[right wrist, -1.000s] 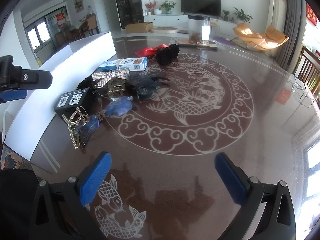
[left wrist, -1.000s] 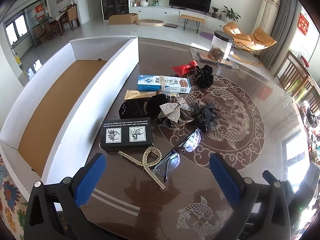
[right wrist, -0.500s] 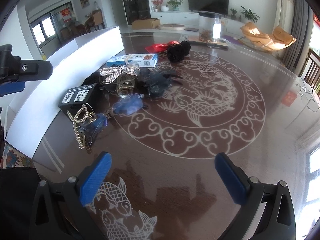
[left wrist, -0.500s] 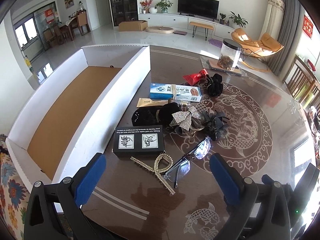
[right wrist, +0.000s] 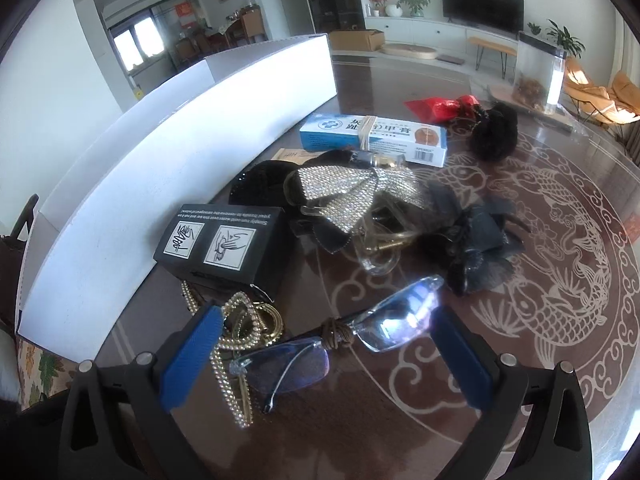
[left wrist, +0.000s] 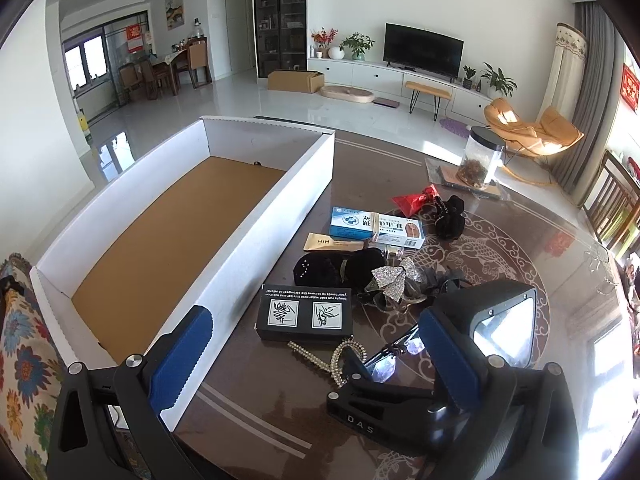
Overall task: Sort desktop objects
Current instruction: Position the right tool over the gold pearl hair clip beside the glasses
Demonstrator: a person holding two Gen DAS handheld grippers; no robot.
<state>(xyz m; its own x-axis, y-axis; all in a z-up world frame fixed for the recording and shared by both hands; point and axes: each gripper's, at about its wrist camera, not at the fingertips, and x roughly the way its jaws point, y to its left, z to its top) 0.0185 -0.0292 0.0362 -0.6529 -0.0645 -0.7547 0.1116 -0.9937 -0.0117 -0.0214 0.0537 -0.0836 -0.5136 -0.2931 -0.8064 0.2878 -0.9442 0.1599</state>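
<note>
Right gripper (right wrist: 324, 344) had dropped in from well back to straddle the glasses (right wrist: 340, 334) on the table (right wrist: 560, 240) beside the white box (left wrist: 280, 208), jaws wide and empty, pickup seemingly next; left gripper (left wrist: 316, 360) hovered open, holding nothing.

Folded clear glasses (right wrist: 344, 336) beside rhinestone clip (right wrist: 236, 344)

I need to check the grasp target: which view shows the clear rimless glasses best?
The right wrist view. The clear rimless glasses lie whole on the dark glass table, framed by the open jaws of the right gripper. In the left wrist view, the right gripper's black body hides most of them; only one lens shows.
</note>
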